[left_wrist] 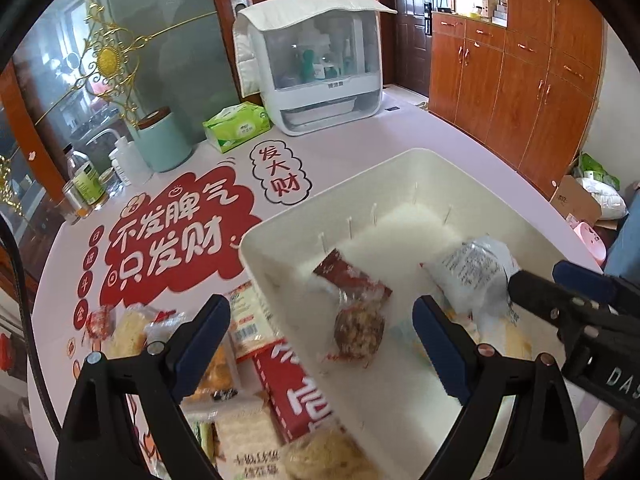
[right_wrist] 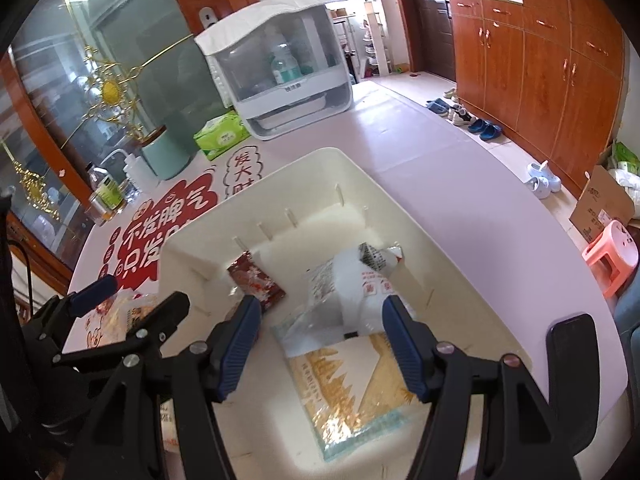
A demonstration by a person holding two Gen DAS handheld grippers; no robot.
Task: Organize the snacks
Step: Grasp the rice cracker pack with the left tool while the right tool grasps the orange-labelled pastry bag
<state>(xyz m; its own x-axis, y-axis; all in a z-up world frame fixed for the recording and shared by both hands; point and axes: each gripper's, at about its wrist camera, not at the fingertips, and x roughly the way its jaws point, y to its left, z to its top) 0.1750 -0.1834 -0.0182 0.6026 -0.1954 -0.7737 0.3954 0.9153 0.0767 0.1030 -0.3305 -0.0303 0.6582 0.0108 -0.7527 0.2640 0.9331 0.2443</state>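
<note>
The pale counter (left_wrist: 360, 148) is carrying a white bin (left_wrist: 400, 168) at frame centre, loose snacks (left_wrist: 240, 400) lying lower left, nearer the left tool (left_wrist: 322, 346). Both the left and the right tool (right_wrist: 320, 344) are gaping apart, empty, over the binned packets (right_wrist: 352, 380). Farther off, red lettering reading 不发脾气只发财 is showing.

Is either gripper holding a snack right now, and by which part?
No. The left gripper and the right gripper are both open over the bin, with nothing between their fingers.
</note>
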